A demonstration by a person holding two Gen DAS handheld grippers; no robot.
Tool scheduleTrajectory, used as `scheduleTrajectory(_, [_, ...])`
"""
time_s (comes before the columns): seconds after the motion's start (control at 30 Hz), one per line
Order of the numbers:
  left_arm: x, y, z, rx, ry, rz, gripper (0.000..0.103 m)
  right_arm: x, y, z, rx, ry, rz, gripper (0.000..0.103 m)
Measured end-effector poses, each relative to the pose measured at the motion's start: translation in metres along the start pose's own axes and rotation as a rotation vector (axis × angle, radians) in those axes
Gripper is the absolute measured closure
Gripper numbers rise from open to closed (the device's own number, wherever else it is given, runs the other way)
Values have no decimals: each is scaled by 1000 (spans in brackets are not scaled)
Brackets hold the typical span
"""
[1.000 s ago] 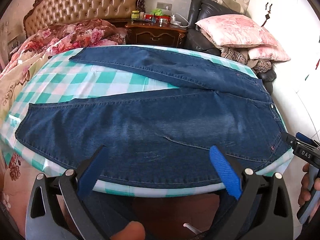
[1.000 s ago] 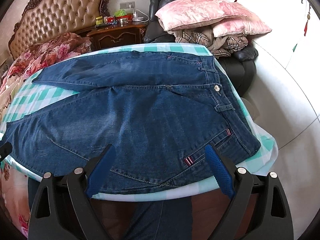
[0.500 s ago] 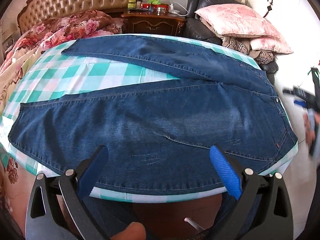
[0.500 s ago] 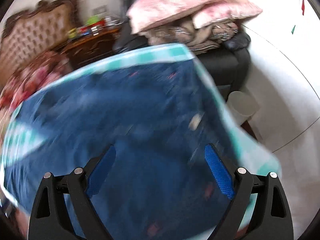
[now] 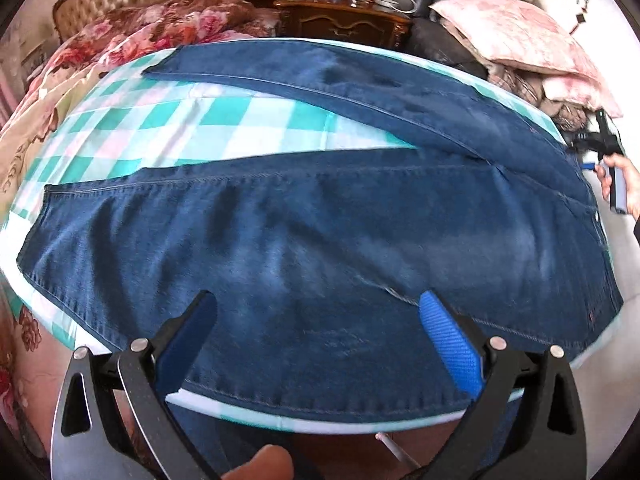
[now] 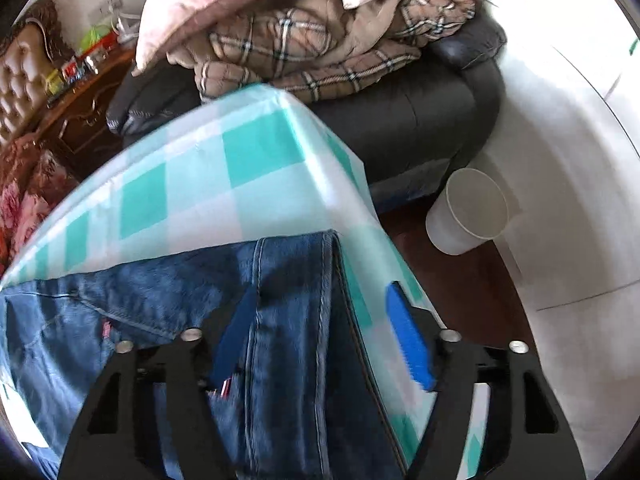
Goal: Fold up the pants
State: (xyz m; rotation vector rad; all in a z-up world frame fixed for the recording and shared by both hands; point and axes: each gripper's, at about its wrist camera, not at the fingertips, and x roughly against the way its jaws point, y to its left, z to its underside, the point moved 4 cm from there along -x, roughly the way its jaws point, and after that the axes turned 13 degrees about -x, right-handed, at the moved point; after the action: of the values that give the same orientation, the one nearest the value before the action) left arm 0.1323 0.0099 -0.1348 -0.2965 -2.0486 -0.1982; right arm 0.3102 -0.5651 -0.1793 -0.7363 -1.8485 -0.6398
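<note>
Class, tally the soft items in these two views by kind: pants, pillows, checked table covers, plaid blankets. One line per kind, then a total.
Pants: 1, the blue jeans
Pillows: 2, the large pink pillow and the smaller pink pillow beneath it
Checked table covers: 1, the teal-and-white cloth
Plaid blankets: 1, the beige plaid blanket
Total: 5

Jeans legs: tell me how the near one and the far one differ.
The near leg lies across the table edge closest to the left gripper; the far leg angles away toward the bed. The near leg looks faded mid-thigh, the far leg darker. Both lie flat on the checked cloth, joined at the waist.
</note>
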Motion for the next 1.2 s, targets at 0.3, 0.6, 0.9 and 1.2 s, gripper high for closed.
scheduleTrajectory(0.3, [-11, 14, -10, 22, 7, -4, 2, 8, 27, 5, 124, -41, -51, 89])
scheduleTrajectory(0.6, [-3, 37, -36, 37, -43, -35, 2, 129, 28, 32, 201, -204, -318, 90])
scheduleTrajectory(0.9, [-9, 68, -98, 144, -106, 146, 2, 245, 20, 133, 357, -268, -551, 91])
scheduleTrajectory(1.2, [-91, 107, -246, 383, -61, 473, 29, 285, -19, 202, 361, -227, -683, 91])
